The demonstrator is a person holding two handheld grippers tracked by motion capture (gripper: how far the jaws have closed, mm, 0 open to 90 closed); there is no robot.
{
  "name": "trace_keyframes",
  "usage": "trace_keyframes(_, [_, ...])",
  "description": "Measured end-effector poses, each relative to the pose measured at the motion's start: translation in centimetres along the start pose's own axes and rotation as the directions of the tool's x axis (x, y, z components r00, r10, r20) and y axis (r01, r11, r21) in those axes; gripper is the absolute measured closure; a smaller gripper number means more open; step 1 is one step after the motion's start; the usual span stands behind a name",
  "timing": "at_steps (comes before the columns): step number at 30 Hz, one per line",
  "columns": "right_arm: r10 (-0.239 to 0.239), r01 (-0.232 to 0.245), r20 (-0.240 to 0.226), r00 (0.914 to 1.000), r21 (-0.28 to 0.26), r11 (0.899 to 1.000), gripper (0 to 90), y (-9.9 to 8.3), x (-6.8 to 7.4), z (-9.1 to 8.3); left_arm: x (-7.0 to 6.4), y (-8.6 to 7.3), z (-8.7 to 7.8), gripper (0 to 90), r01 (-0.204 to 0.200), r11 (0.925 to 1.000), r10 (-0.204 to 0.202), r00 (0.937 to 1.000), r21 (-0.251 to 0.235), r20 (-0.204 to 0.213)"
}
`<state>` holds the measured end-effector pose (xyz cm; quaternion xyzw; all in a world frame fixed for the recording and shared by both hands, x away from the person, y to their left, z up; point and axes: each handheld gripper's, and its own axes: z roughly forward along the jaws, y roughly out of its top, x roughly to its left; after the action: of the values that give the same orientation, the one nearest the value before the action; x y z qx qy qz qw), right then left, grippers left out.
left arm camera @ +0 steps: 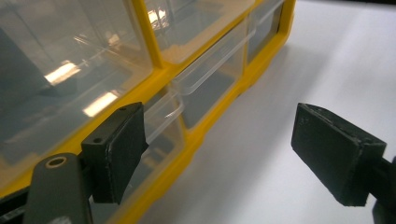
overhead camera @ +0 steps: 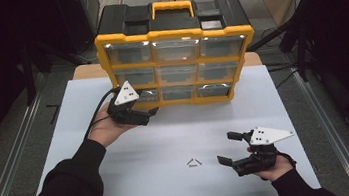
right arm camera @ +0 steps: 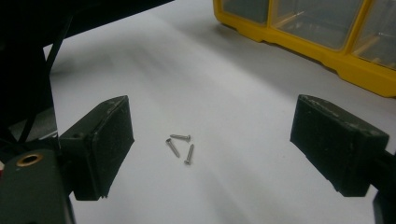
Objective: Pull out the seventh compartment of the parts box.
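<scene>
on the left of the high view, the left gripper (overhead camera: 155, 111) is held at the bottom-left corner of the yellow and black plastic organiser cabinet with clear drawers (overhead camera: 176, 52), which stands upright at the far side of the white table top (overhead camera: 134, 153). its jaws are spread wide and hold nothing. in the left gripper view one jaw lies in front of the clear bottom-left drawer (left arm camera: 161, 116), just beside its pull lip; whether it touches cannot be told. the other jaw hangs over bare table.

toward the middle, three small silver screws (overhead camera: 194, 162) lie loose on the table, close together and well apart from the cabinet.

on the right, the right gripper (overhead camera: 226, 147) sits low near the table's front edge, just beside the screws. its jaws are also wide apart and empty. in the right gripper view the screws (right arm camera: 180, 147) lie on the table between the two jaws, farther ahead.
</scene>
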<state>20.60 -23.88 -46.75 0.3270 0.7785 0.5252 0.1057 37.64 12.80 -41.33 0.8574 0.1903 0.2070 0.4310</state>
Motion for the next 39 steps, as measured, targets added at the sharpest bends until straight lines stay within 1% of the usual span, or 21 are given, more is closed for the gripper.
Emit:
trace_keyframes(1, [-0.003,0.003,0.001,1.0000,0.002,1.000,14.0,0.0,0.0,0.1,0.1,0.3,-0.3,17.7,-0.037,0.9992,0.037,0.9993,0.014,-0.005])
trace_keyframes(4, [-0.004,0.004,0.008,1.0000,0.004,1.000,14.0,0.0,0.0,0.1,0.3,0.4,-0.5,17.7,-0.049,0.9987,0.049,0.9988,0.012,-0.003])
trace_keyframes(5, [0.003,-0.003,0.014,0.9999,0.011,1.000,14.0,-0.1,-0.1,0.1,0.4,0.5,-0.7,17.7,-0.070,0.9973,0.070,0.9975,0.022,-0.009])
trace_keyframes(6, [0.003,-0.003,0.014,0.9999,0.011,1.000,14.0,-0.1,-0.1,0.1,0.4,0.5,-0.7,17.7,-0.070,0.9973,0.070,0.9975,0.022,-0.009])
trace_keyframes(10, [0.010,-0.010,0.012,0.9999,0.017,1.000,14.0,-0.1,-0.2,0.2,0.8,0.8,-0.9,17.7,-0.147,0.9880,0.148,0.9884,0.049,-0.033])
trace_keyframes(12, [0.003,-0.003,0.016,0.9999,0.021,1.000,14.0,-0.1,-0.2,0.2,1.0,1.0,-1.1,17.7,-0.142,0.9893,0.143,0.9889,0.033,-0.038])
trace_keyframes(14, [0.003,-0.003,0.013,0.9999,0.024,1.000,14.0,-0.1,-0.1,0.3,1.2,1.1,-1.0,17.7,-0.155,0.9870,0.157,0.9869,0.041,-0.037])
trace_keyframes(17, [0.002,-0.002,0.013,0.9999,0.028,1.000,14.0,-0.2,-0.1,0.2,1.4,1.4,-0.9,17.7,-0.219,0.9730,0.221,0.9747,0.074,-0.030])
trace_keyframes(18, [-0.006,0.005,0.017,0.9998,0.026,1.000,14.0,-0.2,-0.2,0.2,1.4,1.4,-0.9,17.7,-0.229,0.9704,0.231,0.9725,0.077,-0.026])
trace_keyframes(19, [-0.003,0.003,0.017,0.9998,0.024,1.000,14.0,-0.1,-0.2,0.2,1.4,1.6,-1.0,17.7,-0.261,0.9608,0.264,0.9642,0.094,-0.025])
trace_keyframes(22, [-0.007,0.007,0.018,0.9998,0.026,1.000,14.1,-0.1,-0.1,0.1,1.4,2.0,-1.1,17.7,-0.299,0.9476,0.303,0.9525,0.112,-0.024])
trace_keyframes(24, [-0.011,0.011,0.016,0.9998,0.030,1.000,14.1,-0.2,-0.1,0.1,1.5,2.1,-1.1,17.7,-0.331,0.9342,0.338,0.9404,0.133,-0.034])
trace_keyframes(25, [-0.011,0.011,0.015,0.9998,0.032,0.999,14.1,-0.2,-0.1,0.2,1.4,2.2,-1.1,17.7,-0.355,0.9231,0.364,0.9304,0.148,-0.041])
trace_keyframes(27, [-0.014,0.014,0.017,0.9997,0.037,0.999,14.0,-0.2,-0.1,0.2,1.4,2.3,-1.0,17.7,-0.382,0.9082,0.395,0.9173,0.171,-0.049])
trace_keyframes(29, [-0.014,0.013,0.018,0.9997,0.038,0.999,14.1,-0.2,-0.1,0.2,1.4,2.2,-1.0,17.7,-0.400,0.8983,0.415,0.9086,0.181,-0.049])
trace_keyframes(33, [-0.018,0.017,0.020,0.9996,0.042,0.999,14.1,-0.2,-0.1,0.2,1.4,2.0,-0.9,17.8,-0.466,0.8562,0.489,0.8701,0.223,-0.060])
trace_keyframes(35, [-0.015,0.014,0.022,0.9996,0.046,0.999,14.1,-0.2,-0.1,0.2,1.4,2.0,-0.9,18.2,-0.493,0.8364,0.519,0.8525,0.240,-0.059])
trace_keyframes(36, [-0.014,0.013,0.021,0.9997,0.045,0.999,14.1,-0.2,-0.1,0.3,1.3,2.0,-0.9,24.3,-0.504,0.8287,0.531,0.8454,0.243,-0.057])
trace_keyframes(37, [-0.013,0.012,0.020,0.9997,0.045,0.999,14.1,-0.2,-0.1,0.3,1.2,1.9,-0.8,25.2,-0.525,0.8142,0.552,0.8326,0.247,-0.049])
trace_keyframes(38, [-0.015,0.015,0.020,0.9997,0.045,0.999,14.1,-0.2,-0.1,0.3,1.1,1.9,-0.7,25.2,-0.531,0.8074,0.559,0.8282,0.256,-0.043])
trace_keyframes(39, [-0.015,0.014,0.020,0.9997,0.047,0.999,14.1,-0.2,-0.1,0.3,1.1,1.9,-0.6,25.2,-0.542,0.7975,0.571,0.8203,0.265,-0.039])
